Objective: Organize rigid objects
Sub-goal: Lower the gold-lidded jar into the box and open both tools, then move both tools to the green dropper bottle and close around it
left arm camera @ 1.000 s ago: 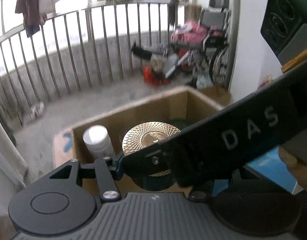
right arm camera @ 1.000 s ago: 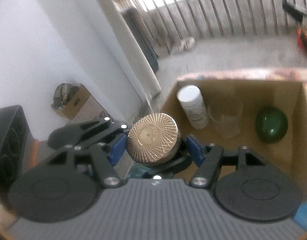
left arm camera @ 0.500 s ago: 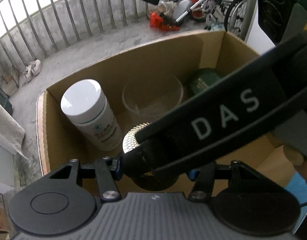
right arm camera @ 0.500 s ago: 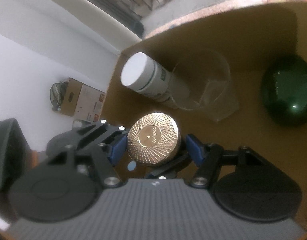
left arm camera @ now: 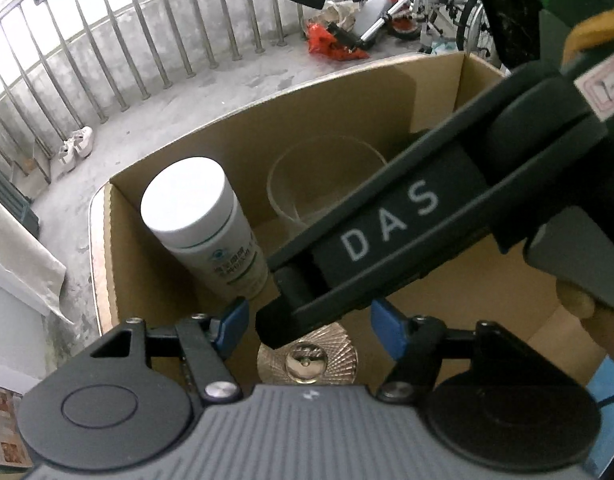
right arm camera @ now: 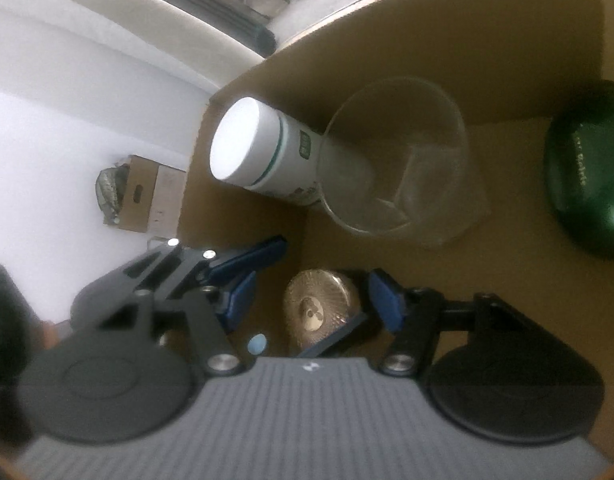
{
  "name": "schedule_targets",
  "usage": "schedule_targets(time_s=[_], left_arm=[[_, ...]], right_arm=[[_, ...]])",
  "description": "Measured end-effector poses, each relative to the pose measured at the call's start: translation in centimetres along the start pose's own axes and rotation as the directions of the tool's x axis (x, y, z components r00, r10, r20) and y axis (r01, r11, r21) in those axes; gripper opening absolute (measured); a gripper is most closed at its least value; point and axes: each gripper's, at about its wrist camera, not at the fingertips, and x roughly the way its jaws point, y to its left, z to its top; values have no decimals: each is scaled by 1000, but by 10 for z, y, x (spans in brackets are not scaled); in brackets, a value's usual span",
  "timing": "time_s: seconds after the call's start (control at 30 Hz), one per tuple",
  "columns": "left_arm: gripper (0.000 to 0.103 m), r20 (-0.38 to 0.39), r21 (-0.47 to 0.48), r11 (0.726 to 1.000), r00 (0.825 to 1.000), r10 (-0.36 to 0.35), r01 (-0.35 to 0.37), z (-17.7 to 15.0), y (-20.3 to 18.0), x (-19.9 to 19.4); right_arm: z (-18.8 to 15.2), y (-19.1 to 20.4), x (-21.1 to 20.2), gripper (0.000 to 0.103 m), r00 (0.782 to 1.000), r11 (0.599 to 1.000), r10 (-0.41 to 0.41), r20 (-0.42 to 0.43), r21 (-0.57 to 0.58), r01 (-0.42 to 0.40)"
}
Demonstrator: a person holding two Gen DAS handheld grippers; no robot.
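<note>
The gold jar [right arm camera: 321,308] now sits low in the box [left arm camera: 347,112], near its front wall, and looks to be at or just above the floor; contact underneath is hidden. Three things already stand along the far side: a white bottle [left arm camera: 199,220] in the left corner, a clear cup [left arm camera: 327,176] just beside it, and a green case [right arm camera: 587,184] well apart to the right, so the sorting seems well advanced, with this placement the step in hand. What remains outside the box cannot be told. The left gripper [left arm camera: 307,320] has just been opening; its blue pads stand clear on either side of the jar, gripping nothing. The right gripper [right arm camera: 307,300] is half spread with the jar between its pads; the right pad looks to touch the lid's rim, the left stands off it, and blur keeps me from saying whether it pinches. In the left view its black finger crosses above the jar. The jar's lid is a round disc of shiny metal with fine radial ridges and a smooth centre boss. The box is plain matte cardboard, the bottle smooth plastic with a flat cap, the cup thin and see-through, and the case a glossy rounded shell.
</note>
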Motion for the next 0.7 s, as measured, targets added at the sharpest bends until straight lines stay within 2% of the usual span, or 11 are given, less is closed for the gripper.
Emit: schedule_targets(time_s=[0.07, 0.1, 0.13, 0.33, 0.47, 0.57, 0.63, 0.7], left_arm=[[74, 24, -11, 1000, 1000, -7, 8, -2, 0, -7], [84, 40, -15, 1000, 999, -2, 3, -2, -2, -12], [88, 63, -17, 1000, 998, 2, -1, -3, -3, -18], [91, 197, -49, 999, 980, 21, -12, -22, -2, -68], [94, 312, -88, 996, 950, 15, 13, -47, -2, -119], [99, 408, -131, 990, 913, -2, 61, -77, -8, -154], [100, 454, -152, 983, 891, -22, 102, -91, -13, -168], [100, 477, -167, 977, 878, -40, 135, -105, -20, -171]], right_arm=[[-2, 0, -1, 62, 1000, 1000, 3, 8, 5, -3], [-3, 1, -3, 62, 1000, 1000, 7, 20, 4, -7], [-5, 2, -7, 62, 999, 1000, 4, 32, 2, -4], [-30, 10, -54, 63, 991, 999, 27, 132, -24, -24], [-62, 21, -104, 63, 970, 997, 65, 233, -51, -54], [-91, 31, -144, 65, 943, 992, 104, 317, -95, -78], [-116, 38, -168, 67, 922, 988, 126, 365, -131, -83], [-139, 40, -189, 73, 906, 983, 151, 396, -161, -93]])
